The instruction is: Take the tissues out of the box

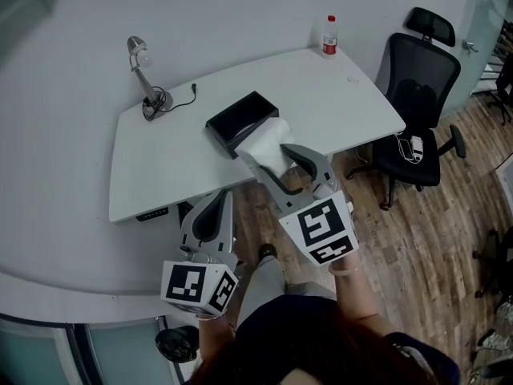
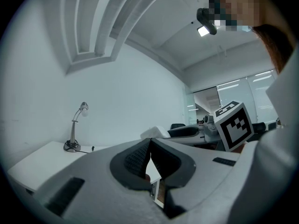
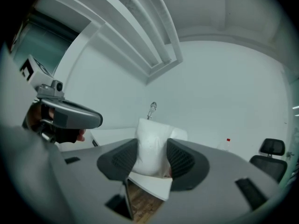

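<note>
The black tissue box (image 1: 239, 121) lies open on the white table (image 1: 337, 103). A thick white wad of tissues (image 1: 267, 146) hangs above the table's near edge, just in front of the box. My right gripper (image 1: 272, 162) is shut on it, and in the right gripper view the tissues (image 3: 151, 146) bulge between both pads (image 3: 179, 158). My left gripper (image 1: 216, 204) hovers lower, off the table's near edge. It is shut and holds nothing, its tips (image 2: 149, 143) touching each other. From there the tissues (image 2: 157, 133) show just beyond the jaws.
A desk lamp (image 1: 145, 77) with its cable stands at the table's far left corner. At the far right corner is a bottle with a red cap (image 1: 329, 36). A black office chair (image 1: 420, 95) stands to the table's right, on wood flooring (image 1: 433, 231).
</note>
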